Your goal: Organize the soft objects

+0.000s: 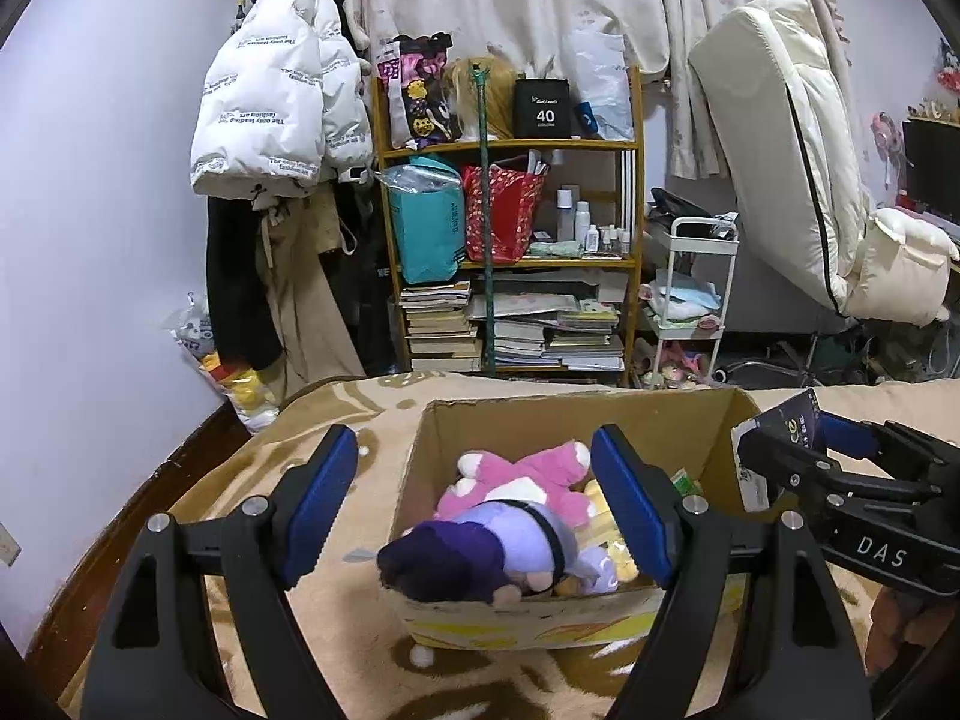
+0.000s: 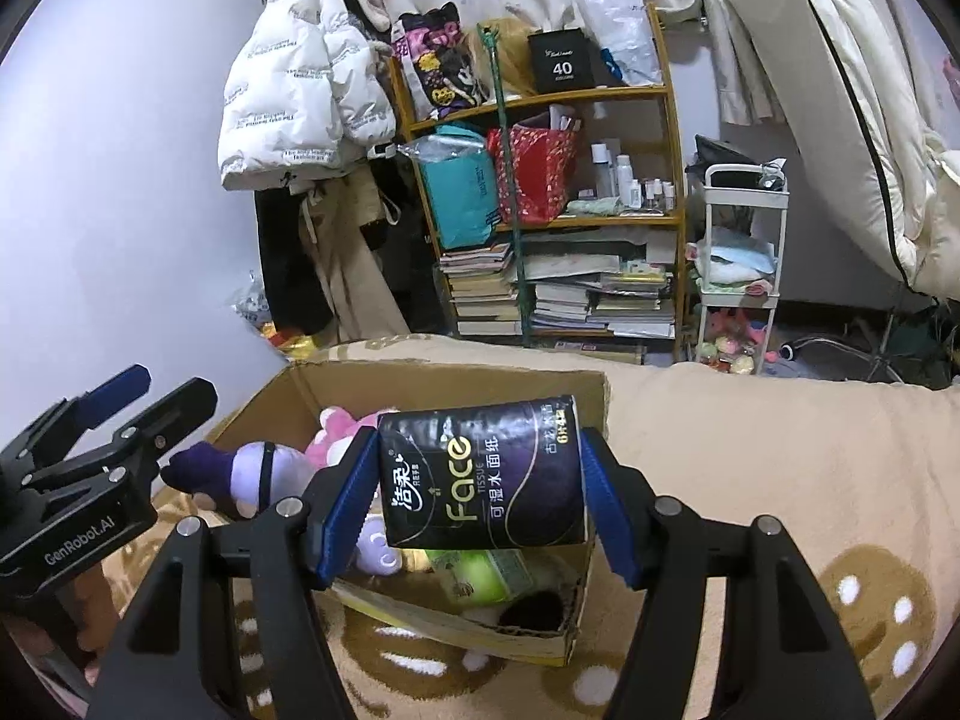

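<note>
A cardboard box [image 1: 654, 414] stands on the beige blanket. It holds a purple plush [image 1: 510, 546], a pink plush [image 1: 528, 480] and a yellow one. My left gripper [image 1: 480, 504] is open and empty, its fingers spread just above the box's near side. My right gripper [image 2: 480, 480] is shut on a black pack of "Face" tissues [image 2: 486, 474] and holds it over the box [image 2: 456, 384]. A green pack [image 2: 480, 576] lies in the box under it. The right gripper [image 1: 792, 438] also shows at the right of the left wrist view, the left gripper [image 2: 120, 402] at the left of the right wrist view.
The blanket [image 2: 750, 450] covers the bed around the box. Beyond it stand a wooden shelf [image 1: 510, 147] with bags and books, a hanging white jacket [image 1: 270, 96], a white cart [image 1: 696, 294] and a folded mattress [image 1: 792, 150].
</note>
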A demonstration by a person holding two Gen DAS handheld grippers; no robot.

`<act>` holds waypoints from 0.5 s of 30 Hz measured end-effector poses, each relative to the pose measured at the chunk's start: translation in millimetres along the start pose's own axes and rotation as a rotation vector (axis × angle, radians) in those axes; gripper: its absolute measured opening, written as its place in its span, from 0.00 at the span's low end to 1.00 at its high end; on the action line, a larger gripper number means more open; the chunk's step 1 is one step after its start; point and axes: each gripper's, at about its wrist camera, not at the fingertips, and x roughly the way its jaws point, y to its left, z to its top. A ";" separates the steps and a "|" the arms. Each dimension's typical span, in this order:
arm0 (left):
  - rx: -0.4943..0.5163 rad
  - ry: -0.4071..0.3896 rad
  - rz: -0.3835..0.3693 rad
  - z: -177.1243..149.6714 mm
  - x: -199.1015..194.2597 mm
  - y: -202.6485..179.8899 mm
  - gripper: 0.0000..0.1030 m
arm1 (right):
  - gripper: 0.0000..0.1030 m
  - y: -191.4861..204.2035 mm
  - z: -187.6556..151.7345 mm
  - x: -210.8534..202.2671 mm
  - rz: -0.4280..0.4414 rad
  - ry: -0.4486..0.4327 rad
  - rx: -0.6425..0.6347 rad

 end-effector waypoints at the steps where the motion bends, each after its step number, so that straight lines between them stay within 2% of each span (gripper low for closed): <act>1: 0.000 0.002 0.005 -0.4 -1.7 1.2 0.77 | 0.68 1.3 -0.6 0.1 0.003 0.002 -0.004; 5: 0.000 0.009 0.011 -1.4 -7.7 3.4 0.80 | 0.80 5.3 0.4 -3.2 0.011 -0.002 -0.017; 9: 0.002 0.010 0.022 -4.5 -17.4 6.1 0.84 | 0.81 11.5 1.9 -12.5 -0.005 -0.023 -0.049; 11: 0.004 0.010 0.028 -4.5 -22.2 7.2 0.85 | 0.88 13.4 2.3 -17.5 -0.015 -0.029 -0.053; 15: 0.005 0.005 0.041 -6.0 -35.8 10.6 0.92 | 0.90 14.4 3.8 -31.9 -0.028 -0.046 -0.036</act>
